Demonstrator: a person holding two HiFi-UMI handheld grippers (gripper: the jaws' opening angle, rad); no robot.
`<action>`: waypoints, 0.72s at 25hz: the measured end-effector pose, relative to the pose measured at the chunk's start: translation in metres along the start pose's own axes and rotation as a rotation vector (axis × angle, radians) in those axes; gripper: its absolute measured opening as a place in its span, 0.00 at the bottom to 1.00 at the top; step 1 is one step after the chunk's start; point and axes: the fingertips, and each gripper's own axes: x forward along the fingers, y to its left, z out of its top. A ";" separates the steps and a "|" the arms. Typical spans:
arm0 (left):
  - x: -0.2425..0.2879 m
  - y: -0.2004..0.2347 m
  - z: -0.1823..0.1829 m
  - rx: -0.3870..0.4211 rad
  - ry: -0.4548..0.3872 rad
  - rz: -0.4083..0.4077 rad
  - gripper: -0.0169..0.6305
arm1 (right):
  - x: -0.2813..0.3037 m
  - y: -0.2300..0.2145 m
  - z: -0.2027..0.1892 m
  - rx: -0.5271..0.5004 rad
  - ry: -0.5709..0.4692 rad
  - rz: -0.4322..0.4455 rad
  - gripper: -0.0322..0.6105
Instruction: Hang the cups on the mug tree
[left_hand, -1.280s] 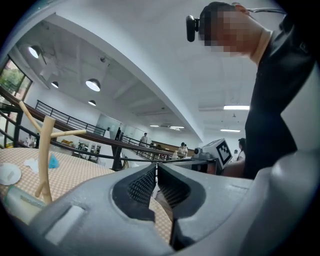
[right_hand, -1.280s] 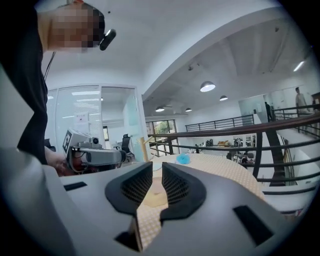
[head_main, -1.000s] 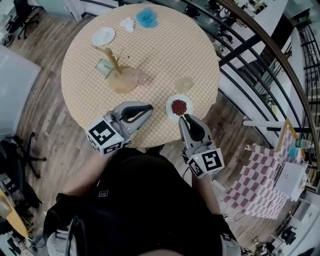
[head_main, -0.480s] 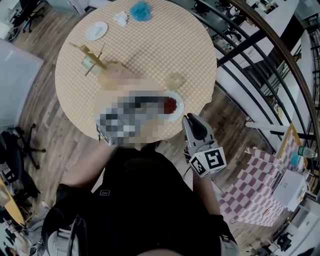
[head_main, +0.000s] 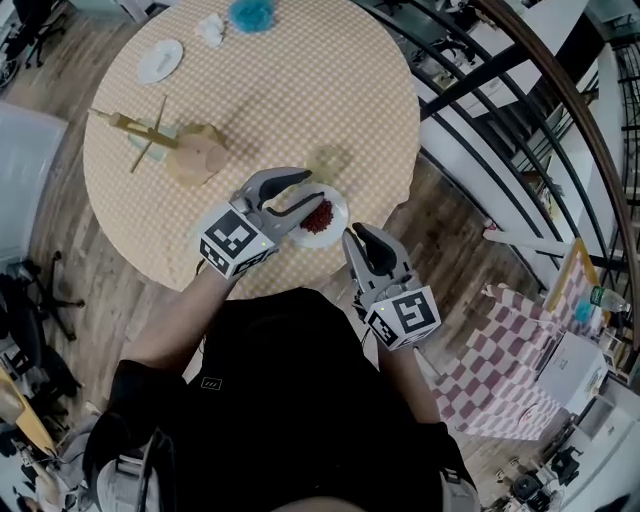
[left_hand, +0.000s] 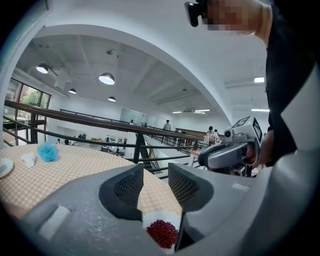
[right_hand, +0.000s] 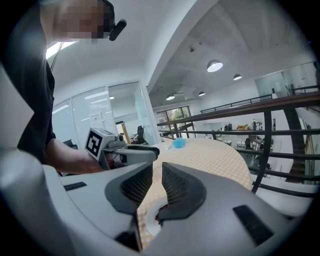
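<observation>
Landmark: round white plate (head_main: 337, 211) w/ a heap of small red beans (head_main: 318, 217). It sits on the round table w/ yellow checked cloth (head_main: 300, 90), near the edge closest to you.
L gripper: your left gripper (head_main: 314, 186) hovers over the plate's far-left part. Jaws are apart and have just been opening, w/ nothing between the pads. In the left gripper view the plate & beans show below the gap.
R gripper: your right gripper (head_main: 354, 236) is just beside the plate on its near-right side, at the table's rim. Jaws are nearly together w/ a slim gap, gripping nothing.
Cup: a clear see-through cup (head_main: 328, 160) stands on the cloth just beyond the plate, apart from both grippers.
Mug tree: the light wooden mug tree w/ round base (head_main: 196, 157) is well left of the plate and a bit beyond it. Can't tell whether any cup hangs on its pegs.
Far side: small white saucer (head_main: 160, 60) & blue fluffy ball (head_main: 250, 12) lie across the table from the plate.
Railing: dark metal railing (head_main: 480, 75) runs to the right of the plate, past the table.
</observation>
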 end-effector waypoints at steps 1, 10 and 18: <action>0.005 0.002 -0.002 0.011 0.001 0.002 0.24 | 0.002 -0.004 -0.001 0.000 0.005 0.001 0.15; 0.042 0.030 -0.032 0.033 0.020 0.022 0.41 | 0.018 -0.032 -0.009 -0.003 0.040 0.016 0.15; 0.065 0.041 -0.058 0.035 0.072 0.019 0.54 | 0.021 -0.041 -0.020 0.027 0.052 0.014 0.15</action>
